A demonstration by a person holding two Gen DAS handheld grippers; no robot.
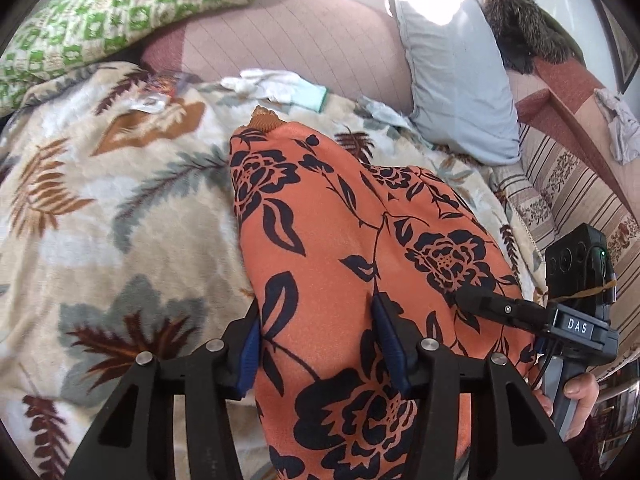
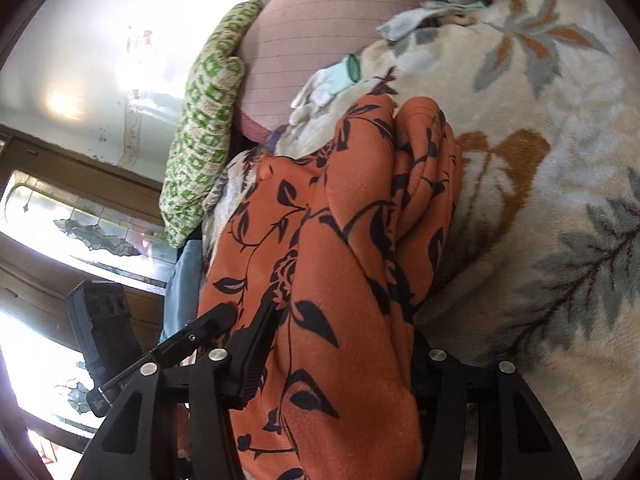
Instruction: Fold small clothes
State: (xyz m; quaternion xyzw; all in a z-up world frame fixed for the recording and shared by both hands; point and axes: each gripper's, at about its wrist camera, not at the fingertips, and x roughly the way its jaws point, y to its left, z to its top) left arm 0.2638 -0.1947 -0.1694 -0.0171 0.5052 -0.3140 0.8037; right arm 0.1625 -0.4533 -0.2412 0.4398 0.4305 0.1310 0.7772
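Note:
An orange garment with a black flower print (image 1: 340,232) lies on a leaf-patterned blanket (image 1: 120,208). My left gripper (image 1: 320,344) has its blue-padded fingers (image 1: 250,348) wide apart, with the cloth lying between them. The right gripper (image 1: 480,300) shows at the garment's right edge in the left wrist view, its tip on the cloth. In the right wrist view the garment (image 2: 344,264) is bunched in folds between the right gripper's (image 2: 336,360) spread fingers, and the left gripper's finger (image 2: 208,320) touches its left edge.
A green patterned pillow (image 1: 120,12), a pink bolster (image 1: 288,36) and a pale blue pillow (image 1: 456,80) line the back. White and mint small clothes (image 1: 280,86) lie behind the garment. A striped couch arm (image 1: 568,184) stands at right.

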